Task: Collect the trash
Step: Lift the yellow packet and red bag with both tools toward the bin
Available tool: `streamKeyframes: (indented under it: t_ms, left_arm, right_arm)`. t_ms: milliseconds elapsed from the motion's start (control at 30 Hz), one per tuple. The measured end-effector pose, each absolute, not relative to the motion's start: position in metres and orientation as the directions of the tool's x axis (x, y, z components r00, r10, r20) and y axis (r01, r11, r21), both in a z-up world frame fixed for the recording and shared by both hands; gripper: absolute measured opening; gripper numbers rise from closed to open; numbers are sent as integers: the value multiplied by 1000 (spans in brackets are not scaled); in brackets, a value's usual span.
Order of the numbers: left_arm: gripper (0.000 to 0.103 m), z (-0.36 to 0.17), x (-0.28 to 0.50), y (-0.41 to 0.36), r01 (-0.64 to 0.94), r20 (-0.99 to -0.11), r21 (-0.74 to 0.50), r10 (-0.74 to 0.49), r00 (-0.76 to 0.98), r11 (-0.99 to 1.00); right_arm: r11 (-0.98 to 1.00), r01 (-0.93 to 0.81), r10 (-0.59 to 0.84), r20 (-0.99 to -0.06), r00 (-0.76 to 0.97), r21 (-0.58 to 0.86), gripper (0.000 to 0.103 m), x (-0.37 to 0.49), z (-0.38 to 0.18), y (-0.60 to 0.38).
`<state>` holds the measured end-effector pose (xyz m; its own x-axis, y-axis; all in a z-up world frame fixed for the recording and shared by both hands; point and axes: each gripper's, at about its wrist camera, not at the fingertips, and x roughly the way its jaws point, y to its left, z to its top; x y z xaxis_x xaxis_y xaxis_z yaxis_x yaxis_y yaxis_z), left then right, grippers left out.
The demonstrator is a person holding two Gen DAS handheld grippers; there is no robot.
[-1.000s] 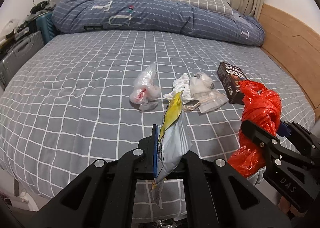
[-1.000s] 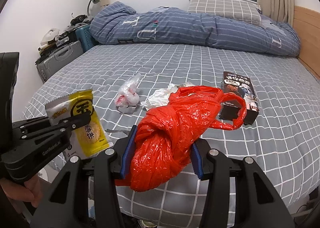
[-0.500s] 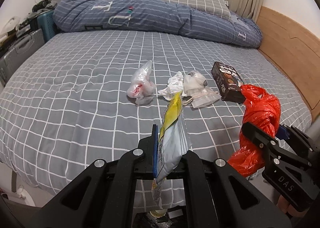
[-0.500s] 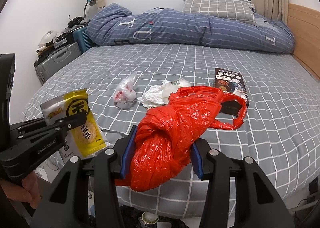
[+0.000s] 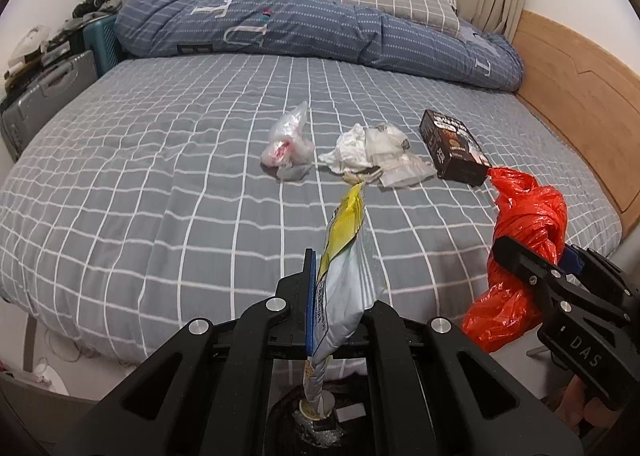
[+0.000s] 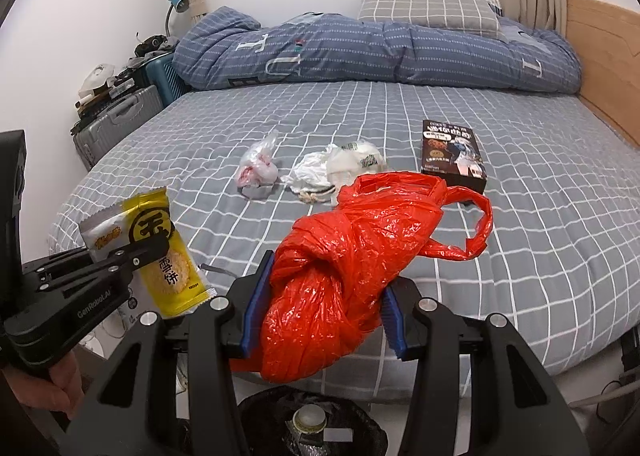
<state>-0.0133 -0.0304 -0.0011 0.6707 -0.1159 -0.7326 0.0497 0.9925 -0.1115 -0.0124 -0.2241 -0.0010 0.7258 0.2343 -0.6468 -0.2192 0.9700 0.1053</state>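
Note:
My left gripper [image 5: 340, 296] is shut on a yellow and silver snack wrapper [image 5: 340, 256], seen also in the right wrist view [image 6: 160, 256]. My right gripper [image 6: 324, 308] is shut on a knotted red plastic bag [image 6: 352, 264], seen also in the left wrist view [image 5: 524, 248]. Both are held off the near edge of the bed, above a black-lined trash bin [image 6: 312, 424] with a bottle cap in it. On the bed lie a clear plastic bag [image 5: 288, 140], crumpled white tissue and wrappers [image 5: 372, 152] and a dark box [image 5: 452, 144].
The grey checked bed [image 5: 160, 176] has a rolled blue duvet [image 5: 320, 32] and a pillow at the back. A wooden bed frame [image 5: 572, 88] runs along the right. Suitcases [image 5: 48, 92] stand at the left.
Both grippers have drawn back from the bed with their loads. The trash bin has come into view below them.

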Motion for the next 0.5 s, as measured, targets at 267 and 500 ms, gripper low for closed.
streamKeyframes:
  t_ms: [267, 500]
  left_arm:
    - [4, -11, -34, -31, 52, -744, -109, -116, 658, 993]
    - [4, -16, -50, -31, 45, -752, -119, -120, 648, 992]
  right_arm:
    - [971, -208, 230, -668, 708, 115, 46, -33, -10, -230]
    - [972, -205, 227, -678, 699, 115, 46, -44, -15, -230]
